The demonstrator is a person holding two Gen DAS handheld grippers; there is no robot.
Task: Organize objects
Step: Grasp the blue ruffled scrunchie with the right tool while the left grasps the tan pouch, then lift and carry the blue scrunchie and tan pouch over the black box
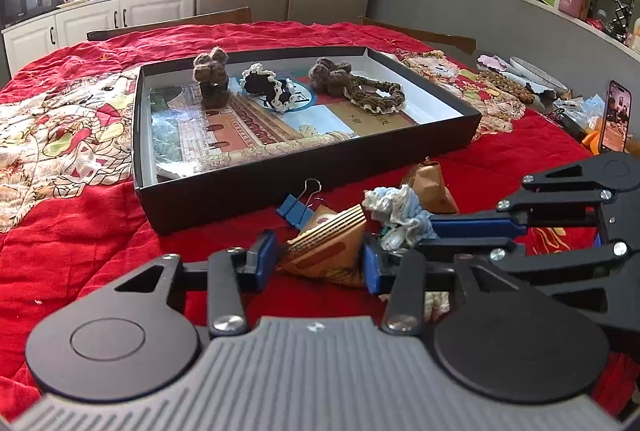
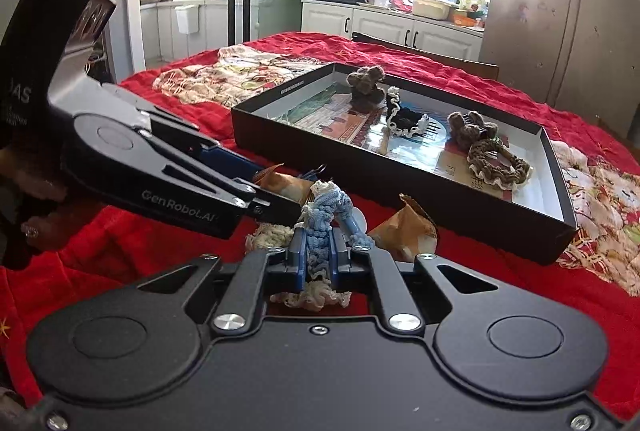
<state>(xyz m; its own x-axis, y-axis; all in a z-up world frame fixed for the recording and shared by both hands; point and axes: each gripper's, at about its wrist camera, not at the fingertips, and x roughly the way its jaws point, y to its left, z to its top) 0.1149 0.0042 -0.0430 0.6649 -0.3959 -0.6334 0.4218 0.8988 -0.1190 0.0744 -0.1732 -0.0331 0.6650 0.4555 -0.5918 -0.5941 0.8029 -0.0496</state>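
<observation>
The right claw (image 2: 318, 251) pinches the blue crocheted scrunchie (image 2: 326, 209), soft, light, best gripped mid-bunch. The left claw (image 1: 320, 259), half-open, straddles a stiff triangular paper packet (image 1: 332, 245); the black box (image 1: 248, 187) lies beyond.

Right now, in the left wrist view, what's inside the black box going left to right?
Brown crocheted piece standing upright → black scrunchie with white trim → brown crocheted flower → brown scrunchie with cream edge.

Blue-and-cream crocheted scrunchie (image 2: 326, 209), black tray (image 1: 240, 187), red patterned cloth (image 1: 80, 231).
</observation>
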